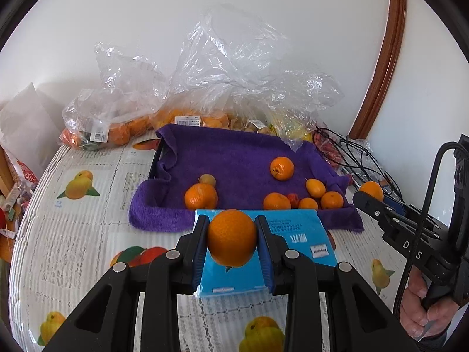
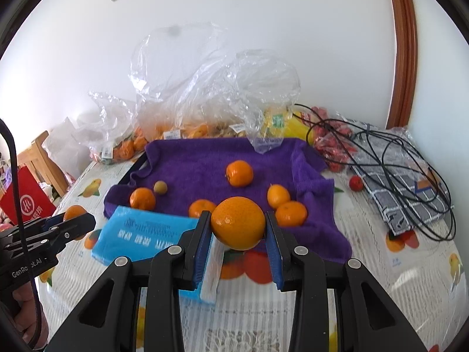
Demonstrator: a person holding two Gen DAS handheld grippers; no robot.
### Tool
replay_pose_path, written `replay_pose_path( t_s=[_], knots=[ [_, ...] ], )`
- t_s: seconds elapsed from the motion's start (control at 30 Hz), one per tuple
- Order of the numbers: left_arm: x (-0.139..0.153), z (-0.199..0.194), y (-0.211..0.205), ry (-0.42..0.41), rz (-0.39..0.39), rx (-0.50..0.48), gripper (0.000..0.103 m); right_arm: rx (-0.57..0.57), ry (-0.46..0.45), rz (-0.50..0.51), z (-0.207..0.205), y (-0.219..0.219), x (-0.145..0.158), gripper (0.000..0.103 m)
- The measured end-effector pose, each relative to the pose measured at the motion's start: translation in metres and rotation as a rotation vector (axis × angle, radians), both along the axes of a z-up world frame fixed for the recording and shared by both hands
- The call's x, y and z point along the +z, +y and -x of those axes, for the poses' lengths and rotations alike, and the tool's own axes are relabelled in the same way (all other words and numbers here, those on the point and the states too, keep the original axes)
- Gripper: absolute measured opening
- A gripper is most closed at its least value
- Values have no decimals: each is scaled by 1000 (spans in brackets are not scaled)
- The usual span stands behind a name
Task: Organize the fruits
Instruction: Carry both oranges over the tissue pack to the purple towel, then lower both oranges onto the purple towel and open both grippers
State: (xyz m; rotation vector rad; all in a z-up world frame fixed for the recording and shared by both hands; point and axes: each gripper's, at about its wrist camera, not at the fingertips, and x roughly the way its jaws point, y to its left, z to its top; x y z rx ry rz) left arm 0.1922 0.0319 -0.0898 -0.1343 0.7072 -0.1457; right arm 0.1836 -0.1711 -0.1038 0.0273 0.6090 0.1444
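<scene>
My left gripper (image 1: pixel 232 234) is shut on an orange (image 1: pixel 231 237), held above a blue tissue pack (image 1: pixel 296 240) at the near edge of the purple towel (image 1: pixel 234 152). My right gripper (image 2: pixel 238 228) is shut on a larger orange (image 2: pixel 238 226), also raised over the towel's near edge. Several small oranges (image 1: pixel 282 167) and a small brownish fruit (image 1: pixel 207 179) lie on the towel. In the left wrist view the right gripper (image 1: pixel 370 196) shows at the right with its orange (image 1: pixel 372 190). In the right wrist view the left gripper (image 2: pixel 76 220) appears at the left with its orange (image 2: pixel 74 211).
Clear plastic bags (image 1: pixel 222 67) of oranges and other fruit stand behind the towel against the white wall. Black cables (image 2: pixel 390 158) lie over a checked cloth (image 2: pixel 404 193) and red fruits (image 2: pixel 331 143) at the right. The table wears a fruit-print cover (image 1: pixel 79 187).
</scene>
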Motion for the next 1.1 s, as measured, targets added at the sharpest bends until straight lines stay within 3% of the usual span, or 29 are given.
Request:
replay_pose_path(
  t_s=[0.4,0.53,0.7,0.97,1.1],
  knots=[
    [6,-52,6,-24,13,41,30,34,-53,-14,-47,17,19,36],
    [-6,-60,9,-19,3,42,30,51,-46,-24,-54,18,7,36],
    [-24,-68,21,25,48,61,30,43,-1,-41,-64,11,-11,36],
    [-33,-71,22,41,61,62,30,18,4,-20,-69,5,-24,36],
    [-33,-69,15,28,29,59,30,14,13,-9,-72,6,-29,36]
  ],
)
